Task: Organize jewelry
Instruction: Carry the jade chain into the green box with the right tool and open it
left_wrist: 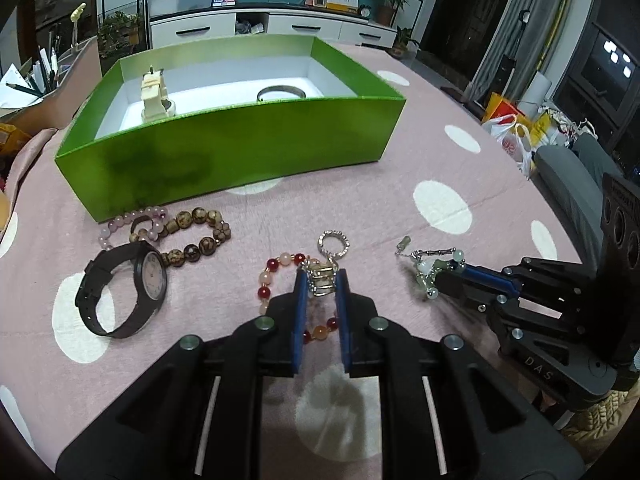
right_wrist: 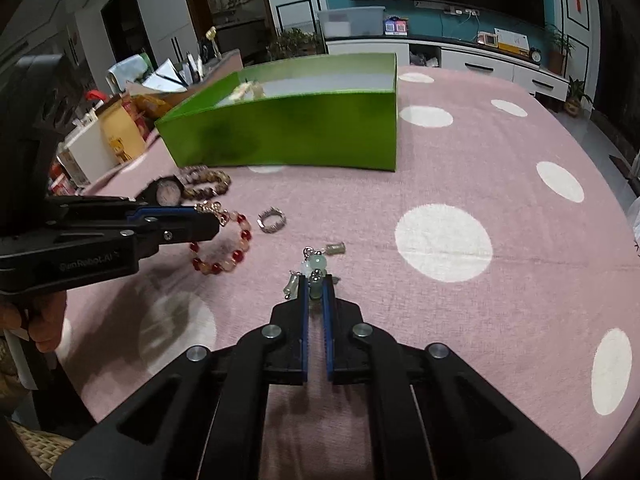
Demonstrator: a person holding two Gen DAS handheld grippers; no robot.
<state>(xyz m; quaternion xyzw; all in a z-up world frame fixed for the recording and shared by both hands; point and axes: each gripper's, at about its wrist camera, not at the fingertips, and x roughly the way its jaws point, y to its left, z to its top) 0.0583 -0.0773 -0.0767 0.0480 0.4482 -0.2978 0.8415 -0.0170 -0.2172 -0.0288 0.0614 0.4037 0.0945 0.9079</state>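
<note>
My left gripper is shut on the silver charm of a red and peach bead bracelet lying on the pink cloth. My right gripper is shut on a pale green bead chain; it also shows in the left wrist view. A sparkly silver ring lies just beyond the left fingertips. A black watch, a brown bead bracelet and a lilac bead bracelet lie at the left. The green box holds a cream clip and a silver bangle.
The table carries a pink cloth with white dots. Clutter of papers and pens stands past the table's left edge. Bags lie on the floor at the right. A TV cabinet is behind.
</note>
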